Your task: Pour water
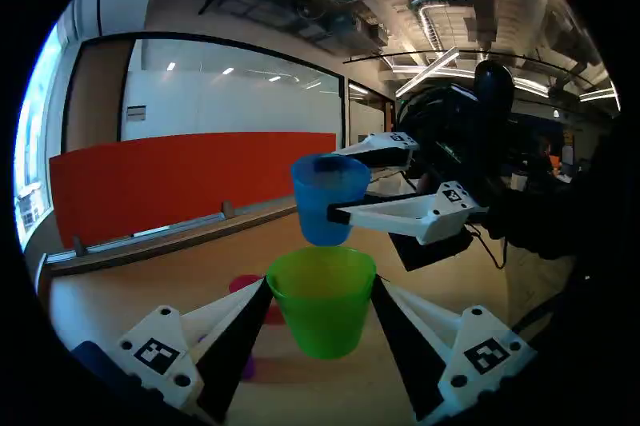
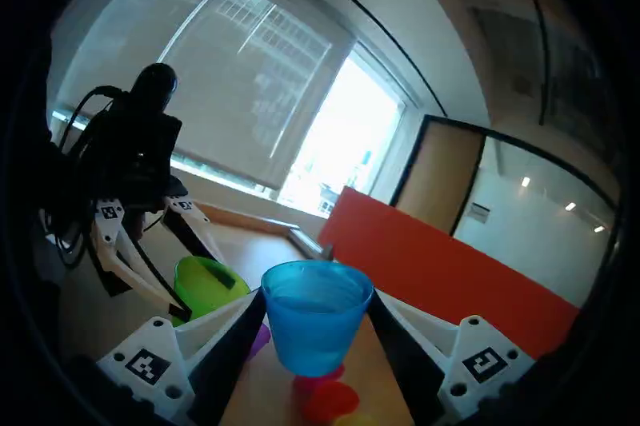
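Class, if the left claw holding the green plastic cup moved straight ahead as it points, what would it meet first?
Probably the blue translucent plastic cup, gripped by the right claw, just beyond the green plastic cup, though depth is unclear.

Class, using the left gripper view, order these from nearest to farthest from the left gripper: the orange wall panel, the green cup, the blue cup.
1. Green cup, clamped between the fingers of the left gripper.
2. Blue cup, just beyond and above, held in the right gripper.
3. Orange wall panel, far back on the left.
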Available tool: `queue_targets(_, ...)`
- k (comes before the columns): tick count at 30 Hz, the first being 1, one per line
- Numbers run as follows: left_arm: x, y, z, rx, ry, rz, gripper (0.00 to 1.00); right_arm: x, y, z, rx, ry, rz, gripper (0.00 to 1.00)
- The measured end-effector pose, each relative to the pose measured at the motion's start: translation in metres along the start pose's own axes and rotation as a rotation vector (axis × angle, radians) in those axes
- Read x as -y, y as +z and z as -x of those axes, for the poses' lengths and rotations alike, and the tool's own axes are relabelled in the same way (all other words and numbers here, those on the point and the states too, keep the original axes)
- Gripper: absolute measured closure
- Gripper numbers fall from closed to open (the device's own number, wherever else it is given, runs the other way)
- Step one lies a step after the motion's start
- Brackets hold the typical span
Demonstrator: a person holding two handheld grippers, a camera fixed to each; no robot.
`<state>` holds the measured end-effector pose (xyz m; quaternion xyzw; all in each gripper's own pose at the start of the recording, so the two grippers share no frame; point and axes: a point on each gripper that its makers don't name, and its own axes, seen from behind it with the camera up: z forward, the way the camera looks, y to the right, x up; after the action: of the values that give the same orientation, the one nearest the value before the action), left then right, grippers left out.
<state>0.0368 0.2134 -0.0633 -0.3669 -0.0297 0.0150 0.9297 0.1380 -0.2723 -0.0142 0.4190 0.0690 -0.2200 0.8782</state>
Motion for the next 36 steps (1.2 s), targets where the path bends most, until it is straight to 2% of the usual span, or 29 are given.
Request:
queue_targets(15, -0.001, 0.008, -0.003, -0.001, 0.004, 0.012, 0.12, -0.006, 0.01, -0.009, 0.028, -0.234, -0.034, 0.09)
queue_targets(36, -0.005, 0.018, -0.009, -0.002, 0.011, 0.025, 0.12, -0.012, 0.01, -0.018, 0.057, -0.454, -0.057, 0.09)
